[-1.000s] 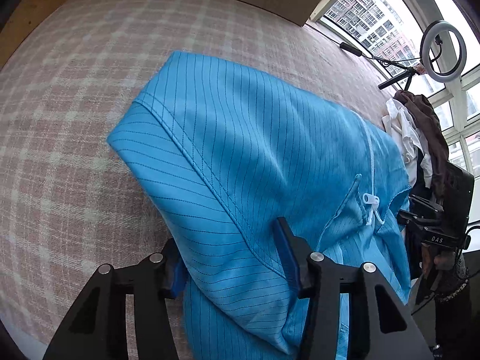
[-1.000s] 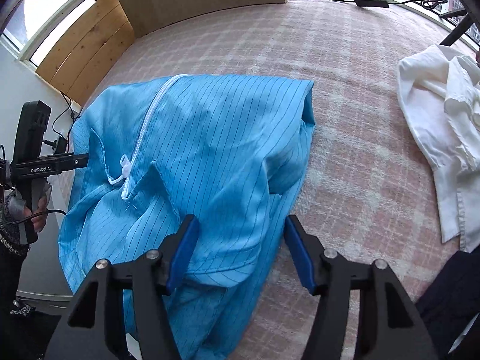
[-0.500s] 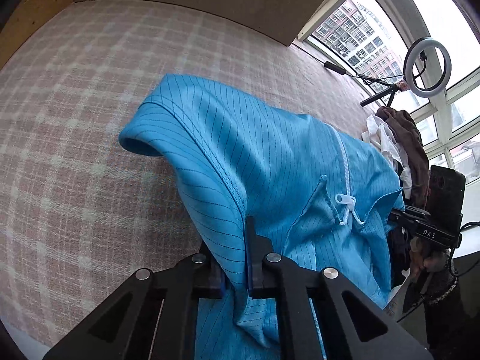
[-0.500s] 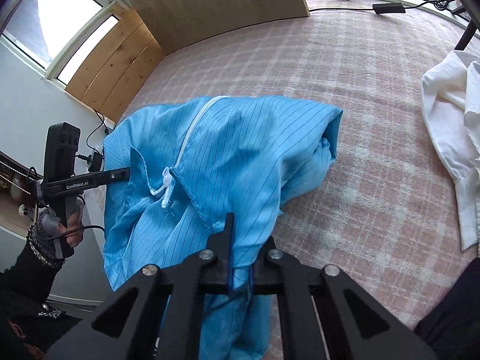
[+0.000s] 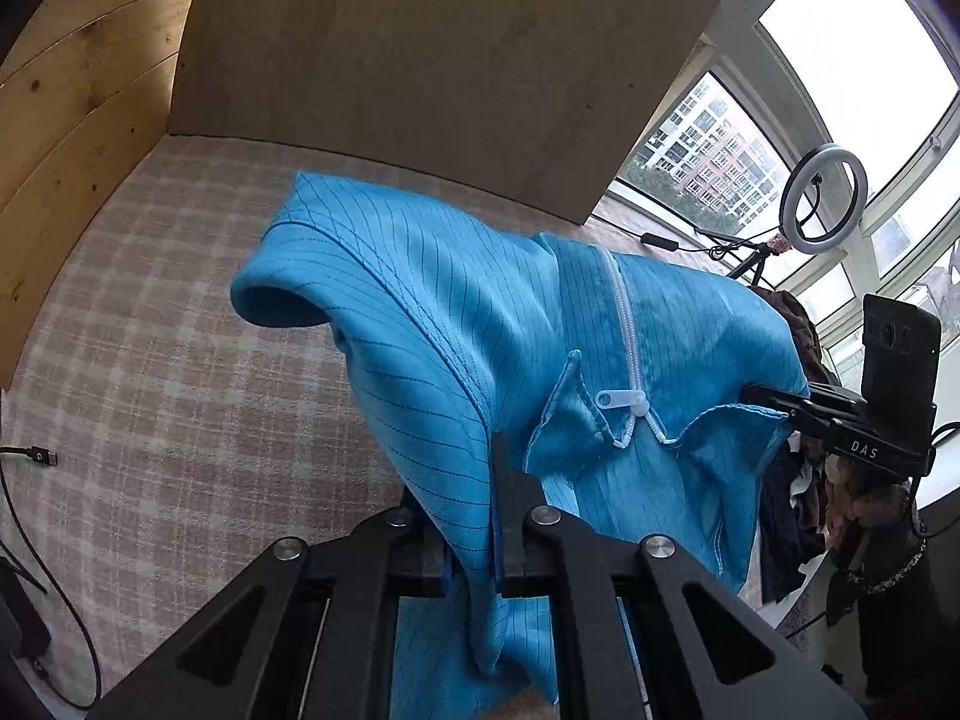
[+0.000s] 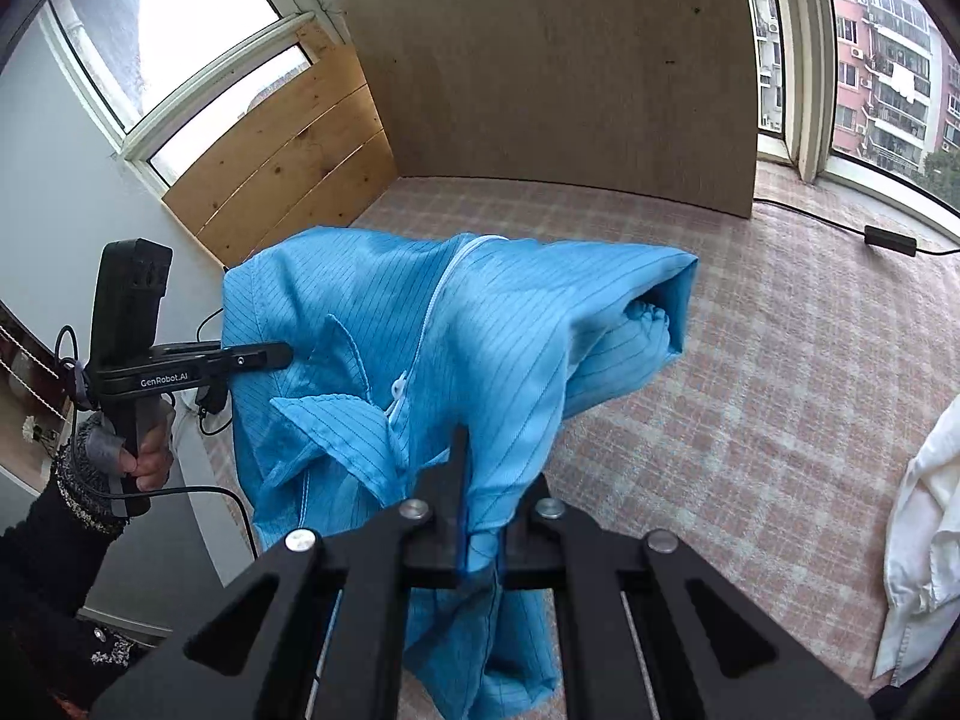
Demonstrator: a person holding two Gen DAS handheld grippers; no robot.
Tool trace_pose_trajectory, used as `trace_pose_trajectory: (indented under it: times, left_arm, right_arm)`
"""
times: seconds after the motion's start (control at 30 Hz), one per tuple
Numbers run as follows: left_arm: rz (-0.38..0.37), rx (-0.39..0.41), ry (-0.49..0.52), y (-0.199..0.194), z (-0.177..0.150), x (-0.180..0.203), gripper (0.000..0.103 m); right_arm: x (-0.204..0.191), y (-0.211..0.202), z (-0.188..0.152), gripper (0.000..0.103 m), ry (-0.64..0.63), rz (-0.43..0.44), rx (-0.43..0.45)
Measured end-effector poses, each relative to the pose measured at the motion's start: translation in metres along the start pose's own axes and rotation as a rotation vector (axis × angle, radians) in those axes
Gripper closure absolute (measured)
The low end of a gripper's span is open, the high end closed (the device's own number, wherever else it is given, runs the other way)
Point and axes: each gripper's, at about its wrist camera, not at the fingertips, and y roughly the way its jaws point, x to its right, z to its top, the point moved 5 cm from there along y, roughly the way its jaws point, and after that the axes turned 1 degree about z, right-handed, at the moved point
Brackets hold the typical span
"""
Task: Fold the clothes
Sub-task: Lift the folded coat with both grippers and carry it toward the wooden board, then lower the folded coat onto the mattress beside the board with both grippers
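The left gripper (image 5: 480, 516) is clamping its jaws almost fully together on a fold of the blue jacket (image 5: 510, 324), with the striped cloth pinched between the pads and hanging down below them. In the right wrist view, the right gripper (image 6: 474, 516) is doing the same: its jaws are standing nearly closed on another fold of the jacket, and cloth is drooping beneath the fingers.

Between the two grips the jacket is hanging lifted off the checked bedcover (image 5: 180, 408), its front facing the cameras. Just beyond the left gripper's pads, the jacket's collar points are spreading open around the white zipper (image 5: 624, 324), whose pull tab is sticking out sideways. Farther along, a sleeve opening is gaping at the jacket's far left in the left wrist view; in the right wrist view another sleeve end is showing at the jacket's far right.

On the jacket's left in the right wrist view, a hand (image 6: 147, 450) in a dark sleeve is gripping the handle of the other gripper. To the jacket's right, a white garment (image 6: 918, 540) is lying on the bedcover. Beyond the jacket, a brown board (image 6: 552, 60) is standing upright, and a ring light (image 5: 823, 198) is standing by the windows.
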Motion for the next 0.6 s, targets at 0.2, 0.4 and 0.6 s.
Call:
trace_pose_trajectory:
  times: [0.2,0.4,0.6]
  left_arm:
    - [0.004,0.045,-0.086,-0.020,0.006,-0.063,0.096]
    - [0.007,0.122,-0.195,-0.032,0.013,-0.115,0.096]
    - [0.003,0.203,-0.304,-0.030,0.014,-0.146,0.096]
  right_arm:
    - [-0.047,0.054,0.076,0.097,-0.161,-0.057,-0.061]
    - [-0.106,0.122,0.142,0.097,-0.371,-0.072,-0.148]
    - [-0.153,0.207,0.201,0.097,-0.595,-0.074,-0.266]
